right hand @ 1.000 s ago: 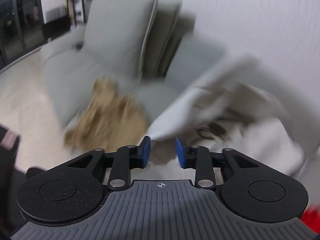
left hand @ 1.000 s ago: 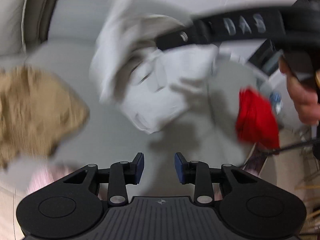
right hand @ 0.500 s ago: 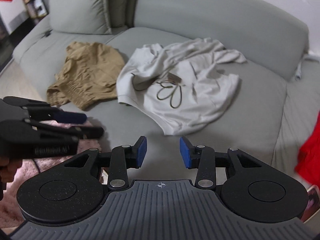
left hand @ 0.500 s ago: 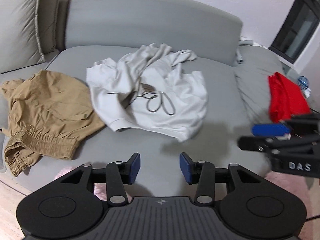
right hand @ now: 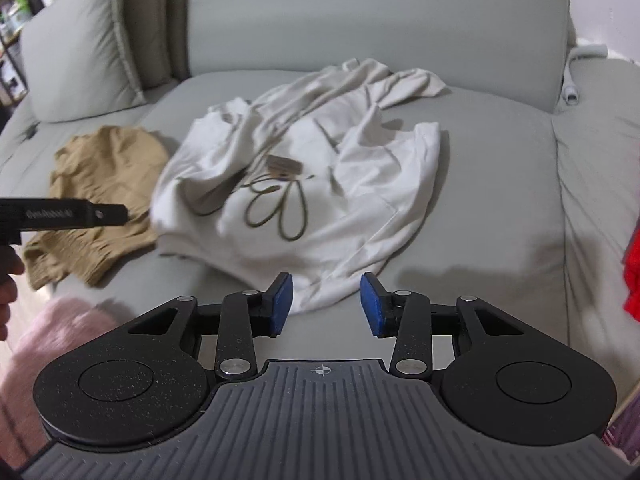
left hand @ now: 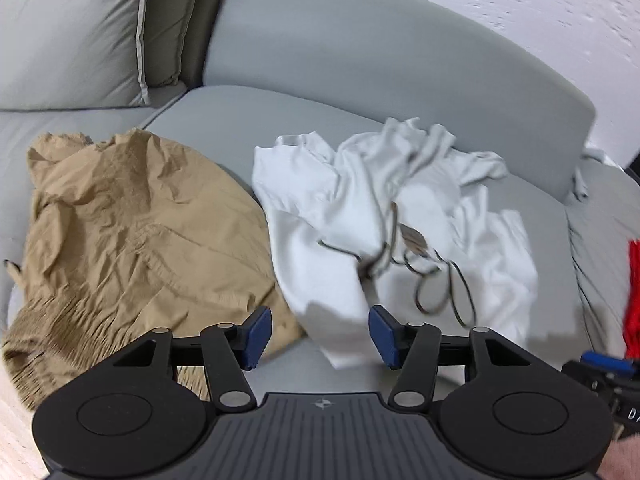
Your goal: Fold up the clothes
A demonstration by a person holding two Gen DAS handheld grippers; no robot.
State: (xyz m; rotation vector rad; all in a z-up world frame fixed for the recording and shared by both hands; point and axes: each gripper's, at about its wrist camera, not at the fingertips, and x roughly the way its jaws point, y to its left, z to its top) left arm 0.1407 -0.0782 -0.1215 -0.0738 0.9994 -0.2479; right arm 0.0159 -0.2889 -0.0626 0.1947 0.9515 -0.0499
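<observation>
both grippers now sit lower over the white hoodie; left gripper has just been opening, right gripper half open, both empty.

A home living room: grey sofa with cushions.

Bare grey sofa seat open right of white hoodie, up to red garment at far right edge. Narrow bare strip along front edge, below hoodie hem. Left side blocked: tan shorts touching hoodie, no gap visible. Cushion and backrest closing off rear. Left gripper over shorts.
</observation>
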